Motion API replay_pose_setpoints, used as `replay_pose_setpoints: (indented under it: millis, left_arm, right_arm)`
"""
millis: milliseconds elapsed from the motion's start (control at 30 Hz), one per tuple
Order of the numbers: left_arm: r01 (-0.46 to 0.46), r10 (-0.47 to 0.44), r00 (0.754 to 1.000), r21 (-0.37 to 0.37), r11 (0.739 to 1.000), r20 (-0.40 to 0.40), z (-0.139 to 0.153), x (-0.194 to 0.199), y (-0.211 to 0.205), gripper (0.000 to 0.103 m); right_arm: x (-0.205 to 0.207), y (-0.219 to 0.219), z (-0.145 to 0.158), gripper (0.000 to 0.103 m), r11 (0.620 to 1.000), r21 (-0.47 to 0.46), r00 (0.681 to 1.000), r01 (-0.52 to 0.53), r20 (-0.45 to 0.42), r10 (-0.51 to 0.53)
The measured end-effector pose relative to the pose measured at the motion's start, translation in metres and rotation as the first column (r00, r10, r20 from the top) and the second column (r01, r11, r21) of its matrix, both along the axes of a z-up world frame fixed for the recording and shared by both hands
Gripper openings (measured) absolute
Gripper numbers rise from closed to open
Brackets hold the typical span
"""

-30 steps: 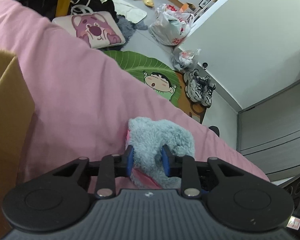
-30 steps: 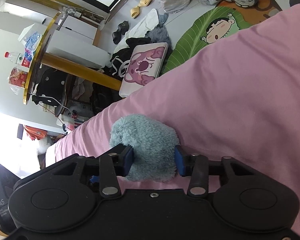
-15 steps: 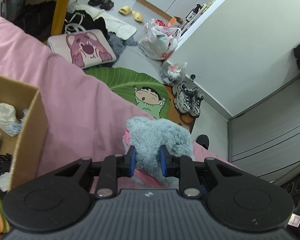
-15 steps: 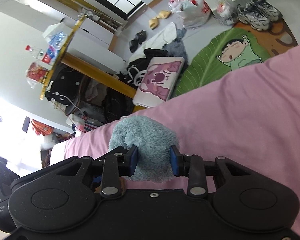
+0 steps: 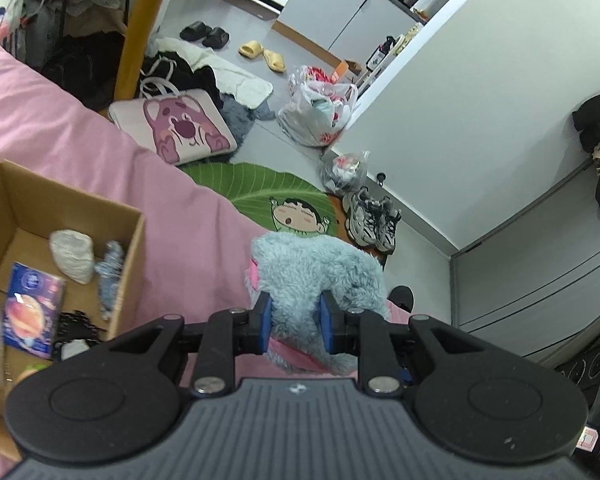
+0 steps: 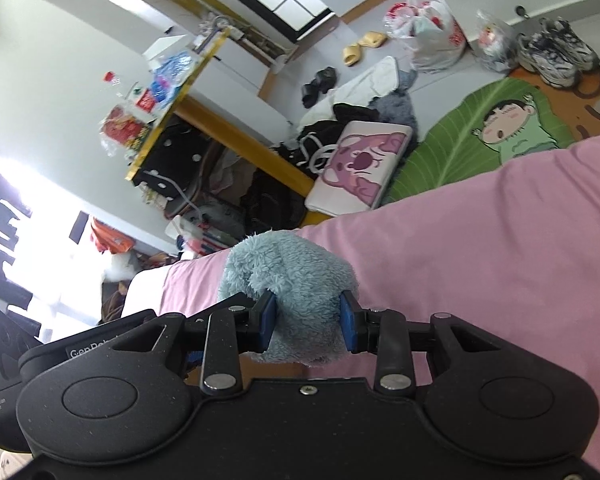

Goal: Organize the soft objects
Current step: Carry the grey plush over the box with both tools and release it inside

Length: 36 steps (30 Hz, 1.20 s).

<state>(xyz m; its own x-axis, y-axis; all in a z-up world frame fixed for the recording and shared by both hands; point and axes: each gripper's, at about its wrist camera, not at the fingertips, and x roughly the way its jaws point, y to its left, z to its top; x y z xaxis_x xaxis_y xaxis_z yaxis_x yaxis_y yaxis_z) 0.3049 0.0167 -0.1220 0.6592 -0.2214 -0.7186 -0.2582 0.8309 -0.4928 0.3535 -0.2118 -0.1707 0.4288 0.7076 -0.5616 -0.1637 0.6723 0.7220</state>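
A fluffy grey-blue plush toy (image 5: pixel 316 272) with pink trim is clamped between the blue pads of my left gripper (image 5: pixel 294 322), lifted above the pink bedsheet (image 5: pixel 60 128). In the right wrist view my right gripper (image 6: pixel 307 322) is shut on another fluffy grey-blue part of the plush (image 6: pixel 296 276); whether it is the same toy I cannot tell. An open cardboard box (image 5: pixel 128 264) sits on the bed to the left of the left gripper. It holds a white soft lump (image 5: pixel 72 254), a blue-white fabric piece (image 5: pixel 110 276) and a blue packet (image 5: pixel 30 308).
Beyond the bed edge lie a green leaf-shaped cartoon rug (image 5: pixel 260 188), a pink bear cushion (image 5: pixel 176 128), sneakers (image 5: pixel 372 216), plastic bags (image 5: pixel 320 108) and slippers (image 5: pixel 262 54). A yellow table leg (image 5: pixel 140 28) stands by the bed. A white wall (image 5: pixel 480 80) rises on the right.
Both grippers have risen with the plush held and closed tighter on it. The left view now looks down into the cardboard box, whose contents have come into sight.
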Motion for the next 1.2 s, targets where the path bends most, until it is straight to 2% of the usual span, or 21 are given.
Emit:
replay_pose_setpoints:
  millis: [433,933,1200]
  left_arm:
    - [-0.051,0.05,0.998,0.015,0.999,0.041,0.027,-0.038,0.04,0.023]
    - [-0.142,0.143,0.988,-0.022,0.99,0.062,0.026,-0.068,0.105,0.02]
    - [-0.184,0.186,0.981,-0.041,0.982,0.062,0.018,-0.074,0.13,0.018]
  right_arm:
    - [-0.02,0.039,0.027,0.033,0.996,0.003,0.994,-0.085,0.07,0.085]
    - [-0.039,0.105,0.037,0.033,0.987,-0.035,0.983,-0.157,0.09,0.159]
    - [-0.04,0.126,0.03,0.044,0.982,-0.031,0.979,-0.185,0.082,0.187]
